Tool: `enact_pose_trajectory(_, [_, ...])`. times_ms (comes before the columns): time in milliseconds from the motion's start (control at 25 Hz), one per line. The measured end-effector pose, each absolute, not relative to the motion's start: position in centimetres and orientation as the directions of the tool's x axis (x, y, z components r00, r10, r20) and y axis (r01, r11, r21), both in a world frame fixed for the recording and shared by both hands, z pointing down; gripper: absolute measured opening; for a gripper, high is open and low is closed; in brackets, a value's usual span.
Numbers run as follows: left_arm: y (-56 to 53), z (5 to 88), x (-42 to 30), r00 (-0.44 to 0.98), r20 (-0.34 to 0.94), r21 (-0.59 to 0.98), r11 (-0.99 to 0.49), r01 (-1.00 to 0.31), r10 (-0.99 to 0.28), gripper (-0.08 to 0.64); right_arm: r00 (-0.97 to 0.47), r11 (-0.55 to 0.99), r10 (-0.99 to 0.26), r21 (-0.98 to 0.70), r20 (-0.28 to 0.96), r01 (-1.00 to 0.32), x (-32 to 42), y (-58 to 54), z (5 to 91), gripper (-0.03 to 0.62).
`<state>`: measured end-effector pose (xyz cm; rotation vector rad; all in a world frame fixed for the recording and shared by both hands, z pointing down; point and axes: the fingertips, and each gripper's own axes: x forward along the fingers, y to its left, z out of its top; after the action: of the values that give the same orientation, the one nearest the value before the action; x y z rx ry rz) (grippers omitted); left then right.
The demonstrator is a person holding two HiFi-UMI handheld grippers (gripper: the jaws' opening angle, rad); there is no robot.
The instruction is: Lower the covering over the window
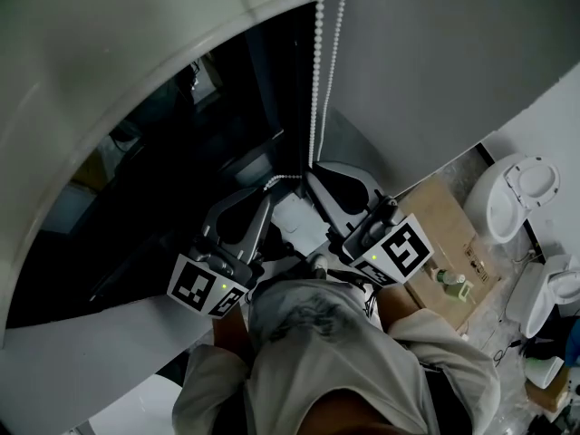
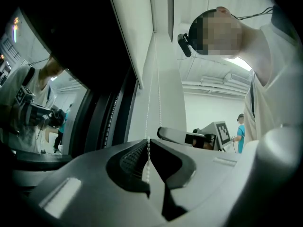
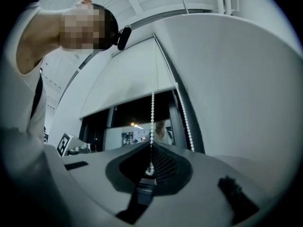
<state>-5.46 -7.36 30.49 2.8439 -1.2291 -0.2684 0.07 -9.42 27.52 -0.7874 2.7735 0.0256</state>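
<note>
Hanging at the upper centre of the frame, the bead chain (image 1: pixel 316 71) is pinched twice — the left hand-held gripper (image 2: pixel 148 142) and the right hand-held gripper (image 3: pixel 151 144) are each closed on it.

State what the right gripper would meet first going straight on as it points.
The right gripper, shut on the bead chain, would probably meet the dark window glass just below the roller blind; depth is unclear.

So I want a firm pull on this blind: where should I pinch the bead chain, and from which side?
Take one hanging strand of the bead chain, jaws level, coming from the room side. It hangs straight and free, and the beads should catch on shut jaws.
</note>
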Motion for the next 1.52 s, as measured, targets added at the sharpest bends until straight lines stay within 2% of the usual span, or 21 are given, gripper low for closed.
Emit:
enact_pose_trajectory(120, [-7.1,30.2,-5.4,0.682,-0.138,0.084,-0.694,-0.715,-0.719,0.017,-0.822,0.847,-0.527,-0.059,-0.216,-0.528,0.0,-9.7,28.8,0.02])
enact_pose_trajectory(280, [-6.9,29.8,-5.2,0.695,-0.129,0.066,-0.705,-0.706,-0.707,0.089,-0.823,0.843,-0.537,-0.073,-0.187,-0.534,-0.4,-9.6,30.3,0.02])
enact_pose_trajectory(520, [-8.3,28.2,-3.6,0.71,-0.171,0.024,-0.724,-0.69,-0.683,0.092,-0.822,0.843,-0.538,-0.084,-0.186,-0.532,-0.3,-9.2,31.0,0.02])
enact_pose_trajectory(880, [-10.7,24.3,0.3,0.763,-0.223,-0.056,-0.773,-0.632,-0.607,0.08,-0.83,0.841,-0.539,-0.127,-0.141,-0.525,-0.5,-8.5,33.3,0.02])
enact_pose_trajectory(1000, [-10.6,24.3,1.0,0.771,-0.229,-0.049,-0.784,-0.618,-0.594,0.009,-0.828,0.838,-0.545,-0.119,-0.136,-0.532,-0.3,-8.7,33.4,0.02])
enact_pose_trajectory(1200, [-10.9,24.6,0.9,0.746,-0.263,-0.036,-0.767,-0.641,-0.612,0.006,-0.812,0.823,-0.568,-0.097,-0.134,-0.559,0.2,-9.4,33.5,0.021])
enact_pose_trajectory(1520, [-12.2,25.7,-0.3,0.715,-0.244,-0.028,-0.732,-0.681,-0.655,0.006,-0.816,0.824,-0.567,-0.092,-0.112,-0.559,-0.1,-9.9,34.0,0.021])
